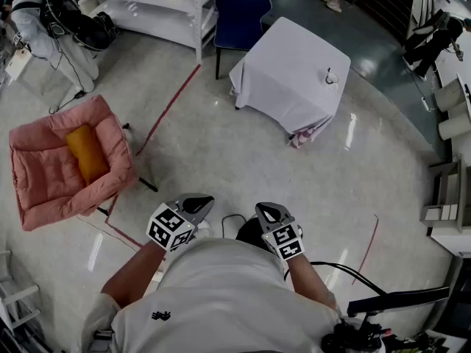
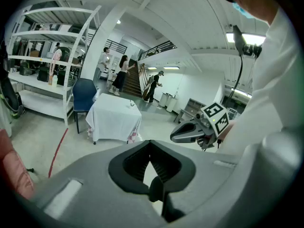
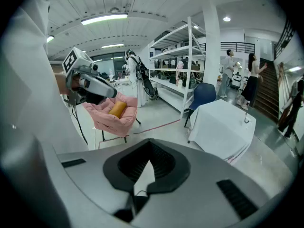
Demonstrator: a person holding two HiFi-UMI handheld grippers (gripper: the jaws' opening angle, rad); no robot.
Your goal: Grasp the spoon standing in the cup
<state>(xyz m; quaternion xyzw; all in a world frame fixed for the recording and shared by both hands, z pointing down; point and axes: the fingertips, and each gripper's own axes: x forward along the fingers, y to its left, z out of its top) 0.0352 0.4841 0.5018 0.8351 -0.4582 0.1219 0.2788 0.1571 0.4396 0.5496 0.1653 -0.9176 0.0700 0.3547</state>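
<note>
A small cup (image 1: 330, 78) with a spoon standing in it sits near the right edge of a white-clothed table (image 1: 291, 72), far across the floor from me. The cup also shows small and distant in the left gripper view (image 2: 132, 103) and the right gripper view (image 3: 246, 119). Both grippers are held close to my body, well short of the table. My left gripper (image 1: 200, 203) has its jaws together with nothing in them (image 2: 151, 147). My right gripper (image 1: 267, 210) is likewise shut and empty (image 3: 151, 150).
A pink folding chair (image 1: 51, 160) with an orange cushion (image 1: 86, 153) stands to my left. A blue chair (image 1: 239, 9) and white shelving (image 1: 147, 2) lie behind the table. Red tape lines (image 1: 173, 101) mark the glossy floor. People stand near the stairs (image 2: 118, 72).
</note>
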